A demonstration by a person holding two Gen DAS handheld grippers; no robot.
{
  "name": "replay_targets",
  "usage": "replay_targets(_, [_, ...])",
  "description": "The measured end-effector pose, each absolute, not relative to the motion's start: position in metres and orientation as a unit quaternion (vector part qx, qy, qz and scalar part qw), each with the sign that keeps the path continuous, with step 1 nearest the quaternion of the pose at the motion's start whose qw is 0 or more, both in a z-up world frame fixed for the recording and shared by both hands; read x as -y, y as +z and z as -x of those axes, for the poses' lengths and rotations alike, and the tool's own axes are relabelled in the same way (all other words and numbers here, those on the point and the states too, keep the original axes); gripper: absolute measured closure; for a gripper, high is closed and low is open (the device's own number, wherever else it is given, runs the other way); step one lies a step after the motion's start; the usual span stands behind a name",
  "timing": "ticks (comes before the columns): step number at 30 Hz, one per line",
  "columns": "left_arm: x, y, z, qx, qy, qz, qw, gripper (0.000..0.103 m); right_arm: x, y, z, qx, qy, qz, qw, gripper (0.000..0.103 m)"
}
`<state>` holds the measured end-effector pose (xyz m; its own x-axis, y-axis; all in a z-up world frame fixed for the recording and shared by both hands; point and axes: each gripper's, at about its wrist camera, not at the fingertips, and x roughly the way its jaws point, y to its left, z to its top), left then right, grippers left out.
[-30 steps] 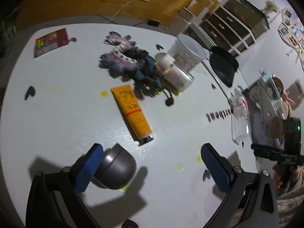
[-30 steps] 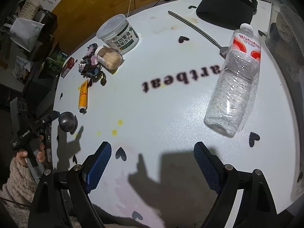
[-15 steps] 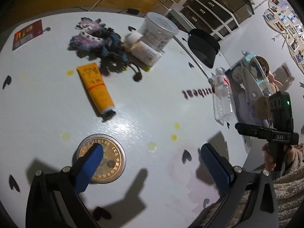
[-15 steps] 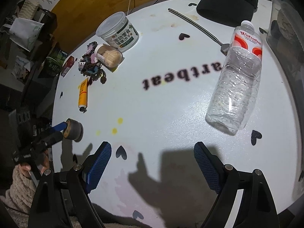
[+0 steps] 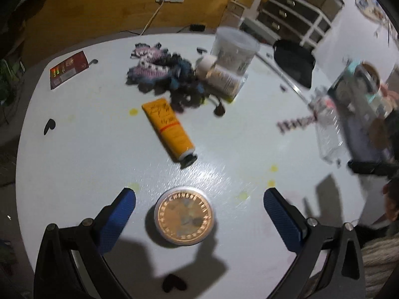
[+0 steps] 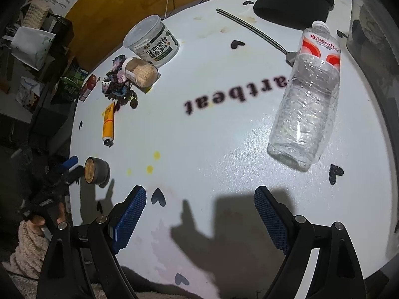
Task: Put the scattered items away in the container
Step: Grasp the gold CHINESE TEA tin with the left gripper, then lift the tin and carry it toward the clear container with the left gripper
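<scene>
Two grippers are out over the white table (image 6: 212, 149), and lots of things still need to go in the container.

Look at the left wrist view first. Your left gripper (image 5: 199, 214) hangs over the round tin (image 5: 184, 215) at the bottom middle of the frame. The tin stands flat on the table with its gold lid facing up. The fingers (image 5: 117, 214) are wide open, one on each side of the tin, and they do not touch it. They hold nothing. The view is blurry, so slow down before you squeeze. Keep the tin in the middle of the gap, come straight down, and close on its round sides. It is smooth metal, so I think it may slip if you pinch only the rim.

Above the tin lies the orange tube (image 5: 168, 129). Past it, a dark yarn pile (image 5: 162, 74) sits next to a small jar (image 5: 220, 76) and a white tub (image 5: 234, 49). A clear bin (image 5: 361, 104) shows at the right edge. That is likely the container, but it is too blurred to be sure.

Now the right wrist view. Your right gripper (image 6: 199, 221) is wide open too and holds nothing. It hangs over bare table. A clear bottle (image 6: 306, 104) lies on its side at the upper right.
</scene>
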<state>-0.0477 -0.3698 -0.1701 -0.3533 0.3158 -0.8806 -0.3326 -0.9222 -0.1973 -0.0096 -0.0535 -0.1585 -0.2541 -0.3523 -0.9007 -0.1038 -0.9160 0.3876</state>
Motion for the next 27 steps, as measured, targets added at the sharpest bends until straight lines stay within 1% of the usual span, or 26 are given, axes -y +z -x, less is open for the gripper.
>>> replay_targets(1, [0.368,-0.176,0.047,-0.014,0.822,0.535,0.197,0.002,0.054,-0.158,0.009,0.188,-0.769,-0.605,0.081,0.014])
replay_targets(3, [0.367,-0.185,0.045,-0.018,0.824,0.53,0.199,0.018,0.055,-0.157,0.009,0.186,-0.77,-0.605,0.082,0.014])
replay_targets(4, [0.366,-0.19,0.046,-0.018,0.822,0.533,0.198,0.028,0.054,-0.157,0.009,0.185,-0.77,-0.605,0.082,0.014])
replay_targets(5, [0.364,-0.192,0.046,-0.014,0.82,0.535,0.201,0.03,0.054,-0.157,0.009,0.183,-0.77,-0.605,0.082,0.014])
replay_targets(8, [0.359,-0.195,0.044,-0.016,0.82,0.535,0.202,0.031,0.053,-0.156,0.009,0.183,-0.771,-0.605,0.08,0.014])
replay_targets(9, [0.358,-0.195,0.043,-0.017,0.82,0.535,0.201,0.035,0.052,-0.157,0.008,0.184,-0.771,-0.605,0.078,0.014])
replay_targets(10, [0.357,-0.196,0.043,-0.017,0.82,0.536,0.199,0.046,0.052,-0.157,0.008,0.186,-0.77,-0.606,0.077,0.014])
replay_targets(15, [0.346,-0.196,0.038,-0.02,0.817,0.537,0.209,0.046,0.053,-0.161,0.008,0.186,-0.766,-0.611,0.079,0.014])
replay_targets(18, [0.327,-0.197,0.031,-0.016,0.811,0.538,0.231,0.046,0.055,-0.159,0.004,0.179,-0.767,-0.61,0.085,0.014])
replay_targets(21, [0.296,-0.198,0.022,-0.015,0.802,0.536,0.264,0.046,0.053,-0.157,-0.001,0.179,-0.77,-0.607,0.084,0.014])
replay_targets(27, [0.233,-0.199,-0.002,-0.049,0.788,0.524,0.32,0.046,0.03,-0.157,-0.018,0.201,-0.77,-0.602,0.057,0.014])
